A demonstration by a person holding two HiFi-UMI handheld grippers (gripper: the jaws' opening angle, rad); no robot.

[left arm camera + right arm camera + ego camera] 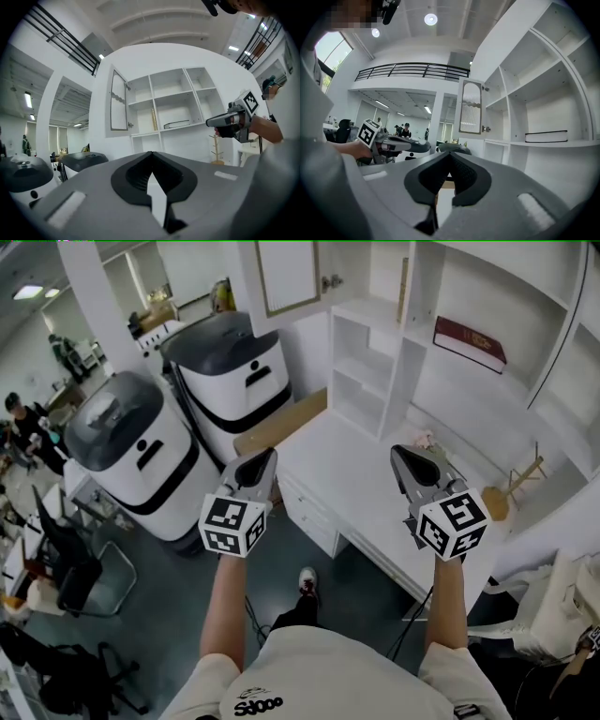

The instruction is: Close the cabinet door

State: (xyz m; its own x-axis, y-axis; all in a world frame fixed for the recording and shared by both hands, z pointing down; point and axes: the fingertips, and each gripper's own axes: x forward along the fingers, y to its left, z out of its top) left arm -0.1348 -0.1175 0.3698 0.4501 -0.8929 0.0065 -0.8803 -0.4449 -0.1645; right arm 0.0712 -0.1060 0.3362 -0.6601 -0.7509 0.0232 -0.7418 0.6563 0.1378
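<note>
The left gripper point(151, 153) has its grey jaws clenched tip to tip with nothing between them. The right gripper point(449, 153) is likewise pressed together and empty. Both are held out side by side over the near edge of the white desk top point(347, 474).

The white-framed cabinet door with a ribbed glass panel point(288, 276) stands swung open at the upper left of the white shelving unit point(412, 343). It is high above and well apart from either gripper, with a small metal knob point(330, 281) at its lower corner. The closing push looks not yet begun.

The risks, as I judge them:
- **Glass panel:** a hard tip landing on the glass rather than the frame could slip or strain the panel.
- **Slamming:** too brisk a shove could slam the door so it bounces back open.
- **Nearby book:** a reach from the right might brush the dark red book point(471, 343) lying on its shelf.
</note>
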